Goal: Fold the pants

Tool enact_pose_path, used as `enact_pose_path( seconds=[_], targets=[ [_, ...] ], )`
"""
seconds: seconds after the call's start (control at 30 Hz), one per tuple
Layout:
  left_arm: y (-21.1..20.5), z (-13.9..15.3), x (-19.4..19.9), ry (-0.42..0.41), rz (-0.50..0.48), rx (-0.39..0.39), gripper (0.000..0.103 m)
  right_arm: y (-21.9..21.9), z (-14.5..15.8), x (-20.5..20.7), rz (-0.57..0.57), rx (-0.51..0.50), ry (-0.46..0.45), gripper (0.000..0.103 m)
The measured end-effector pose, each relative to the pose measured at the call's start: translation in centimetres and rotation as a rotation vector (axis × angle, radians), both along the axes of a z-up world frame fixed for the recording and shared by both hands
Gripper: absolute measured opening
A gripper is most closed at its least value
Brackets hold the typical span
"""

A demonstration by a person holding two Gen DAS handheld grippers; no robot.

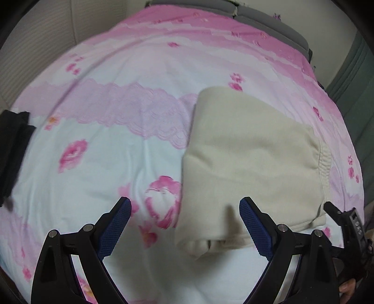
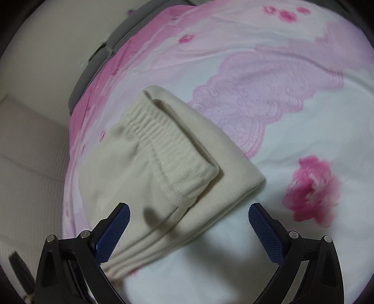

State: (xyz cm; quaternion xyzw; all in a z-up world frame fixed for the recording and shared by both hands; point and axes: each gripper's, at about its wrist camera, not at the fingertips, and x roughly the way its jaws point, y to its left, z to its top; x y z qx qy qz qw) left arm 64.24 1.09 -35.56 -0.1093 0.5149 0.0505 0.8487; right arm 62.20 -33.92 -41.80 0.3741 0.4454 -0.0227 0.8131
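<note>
Cream pants [image 1: 252, 159] lie folded into a thick rectangle on a pink floral bedsheet [image 1: 121, 112]. My left gripper [image 1: 185, 208] is open and empty, hovering above the near left corner of the bundle. In the right wrist view the same pants [image 2: 173, 168] show their ribbed elastic waistband [image 2: 163, 145] on top of the stacked layers. My right gripper [image 2: 189, 215] is open and empty above the bundle's near edge. Part of the right gripper shows in the left wrist view [image 1: 348, 224].
A dark garment [image 1: 14, 149] lies at the sheet's left edge. Grey mattress edge [image 1: 268, 21] runs along the far side. Pale wall [image 2: 30, 163] borders the bed; a green surface [image 1: 355, 88] is on the right.
</note>
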Motion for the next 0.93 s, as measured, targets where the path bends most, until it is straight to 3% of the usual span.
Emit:
enact_pose_path(
  seconds=[0.1, 0.3, 0.57, 0.77, 0.83, 0.9, 0.93],
  targets=[
    [-0.2, -1.1, 0.8, 0.02, -0.02, -0.001, 0.094, 0.3, -0.9, 0.5, -0.027, -0.012, 0.029, 0.103],
    [0.2, -4.0, 2.2, 0.061, -0.049, -0.087, 0.095, 0.9, -2.7, 1.1, -0.037, 0.008, 0.029, 0.103],
    [1.3, -7.7, 4.7, 0.108, -0.082, -0.287, 0.099, 1.1, -4.0, 2.8, 0.011, -0.068, 0.007, 0.103],
    [0.2, -8.7, 6.7, 0.089, -0.159, -0.274, 0.099, 1.2, -4.8, 4.4, 0.026, -0.089, 0.006, 0.103],
    [-0.1, -8.8, 7.2, 0.091, -0.17, -0.284, 0.097, 1.2, -4.9, 4.5, 0.023, -0.096, 0.008, 0.103],
    [-0.2, -8.6, 7.6, 0.088, -0.17, -0.308, 0.078, 1.3, -4.9, 5.0, 0.017, -0.101, 0.016, 0.103],
    [-0.2, -8.5, 7.8, 0.091, -0.156, -0.345, 0.074, 1.2, -4.9, 5.1, 0.015, -0.1, 0.02, 0.103]
  ],
)
